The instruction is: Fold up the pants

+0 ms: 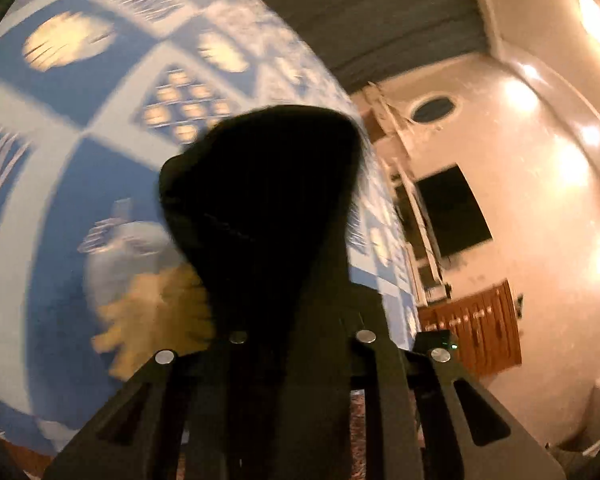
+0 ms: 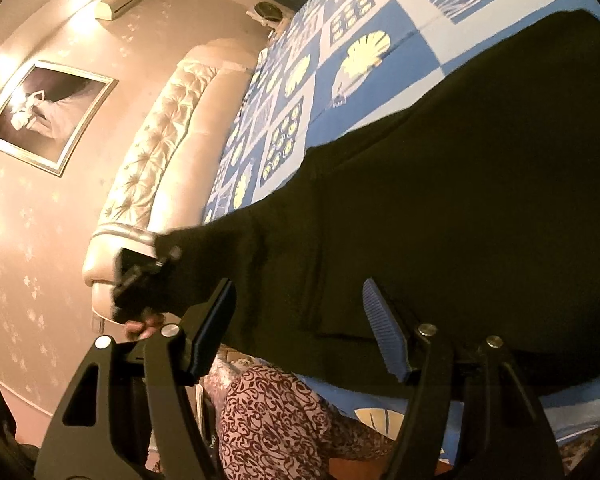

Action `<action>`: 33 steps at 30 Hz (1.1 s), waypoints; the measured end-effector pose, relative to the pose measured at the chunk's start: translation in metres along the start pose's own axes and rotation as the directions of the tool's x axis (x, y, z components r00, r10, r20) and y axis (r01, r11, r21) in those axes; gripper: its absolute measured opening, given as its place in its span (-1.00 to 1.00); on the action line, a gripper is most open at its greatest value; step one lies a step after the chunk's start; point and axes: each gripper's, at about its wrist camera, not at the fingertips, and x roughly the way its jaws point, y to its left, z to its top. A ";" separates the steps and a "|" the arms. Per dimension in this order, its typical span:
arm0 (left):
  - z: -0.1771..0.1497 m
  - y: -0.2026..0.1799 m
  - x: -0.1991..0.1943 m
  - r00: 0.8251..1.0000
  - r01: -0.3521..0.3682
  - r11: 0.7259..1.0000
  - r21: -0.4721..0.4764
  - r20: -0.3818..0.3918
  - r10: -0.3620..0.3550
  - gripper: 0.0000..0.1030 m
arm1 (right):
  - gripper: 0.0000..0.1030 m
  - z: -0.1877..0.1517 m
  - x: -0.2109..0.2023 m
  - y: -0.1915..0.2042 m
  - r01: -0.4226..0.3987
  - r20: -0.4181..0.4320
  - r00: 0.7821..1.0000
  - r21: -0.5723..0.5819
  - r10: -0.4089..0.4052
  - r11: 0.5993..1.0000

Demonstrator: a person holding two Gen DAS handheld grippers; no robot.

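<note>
Pants (image 2: 440,200), unlabelled, clamped in left hand-held gripper (image 1: 296,320); right hand-held gripper (image 2: 300,312) gapes unladen.

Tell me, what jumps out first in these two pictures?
The black pants dominate: in the right wrist view they sprawl across a blue-and-white patchwork bedspread with pale shell prints. The left gripper has its jaws shut on a bunched end of them, lifted dark against the bed. The right gripper hangs open over the cloth, and a framed picture glows on the wall at left.
</note>
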 end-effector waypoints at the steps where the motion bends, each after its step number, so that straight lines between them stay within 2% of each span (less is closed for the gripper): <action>1: 0.002 -0.012 0.004 1.000 0.001 1.000 0.021 -0.008 -0.001 -0.65 | 0.29 -0.001 -0.004 -0.002 -0.005 0.008 1.000 0.005 0.005 1.000; 8: -0.010 -0.095 0.075 0.995 -0.049 0.984 0.174 -0.079 0.063 -0.65 | 0.29 -0.003 -0.034 -0.012 -0.037 0.072 0.997 0.044 0.034 0.998; 11: -0.020 -0.116 0.114 0.989 -0.057 0.977 0.206 -0.118 0.083 -0.65 | 0.29 -0.002 -0.047 -0.014 -0.059 0.103 0.993 0.049 0.054 0.997; 14: -0.030 -0.132 0.155 0.979 -0.101 0.961 0.257 -0.146 0.142 -0.65 | 0.29 -0.001 -0.060 -0.017 -0.080 0.136 0.988 0.058 0.071 0.995; 16: -0.036 -0.139 0.181 0.968 -0.144 0.948 0.283 -0.160 0.194 -0.65 | 0.29 0.000 -0.070 -0.021 -0.089 0.159 0.984 0.064 0.078 0.994; 21: -0.060 -0.134 0.235 0.926 -0.246 0.918 0.310 -0.205 0.317 -0.65 | 0.29 0.000 -0.093 -0.035 -0.096 0.220 0.973 0.092 0.073 0.991; 24: -0.070 -0.132 0.257 0.897 -0.307 0.882 0.357 -0.202 0.394 -0.63 | 0.29 0.000 -0.102 -0.043 -0.104 0.250 0.965 0.113 0.073 0.988; 25: -0.074 -0.134 0.259 0.893 -0.315 0.876 0.365 -0.199 0.404 -0.55 | 0.29 0.000 -0.104 -0.045 -0.107 0.259 0.963 0.118 0.073 0.987; 27: -0.078 -0.140 0.262 0.900 -0.302 0.876 0.375 -0.192 0.392 -0.26 | 0.29 0.000 -0.106 -0.048 -0.108 0.267 0.961 0.123 0.072 0.987; 28: -0.080 -0.144 0.262 0.908 -0.283 0.885 0.370 -0.194 0.372 0.01 | 0.29 0.000 -0.108 -0.048 -0.107 0.272 0.960 0.123 0.070 0.987; 29: -0.083 -0.149 0.261 0.918 -0.254 0.896 0.363 -0.200 0.342 0.19 | 0.29 0.000 -0.109 -0.048 -0.105 0.275 0.959 0.123 0.067 0.987; 33: -0.091 -0.166 0.255 0.932 -0.205 0.904 0.374 -0.206 0.297 0.24 | 0.29 -0.001 -0.113 -0.048 -0.102 0.285 0.956 0.126 0.063 0.987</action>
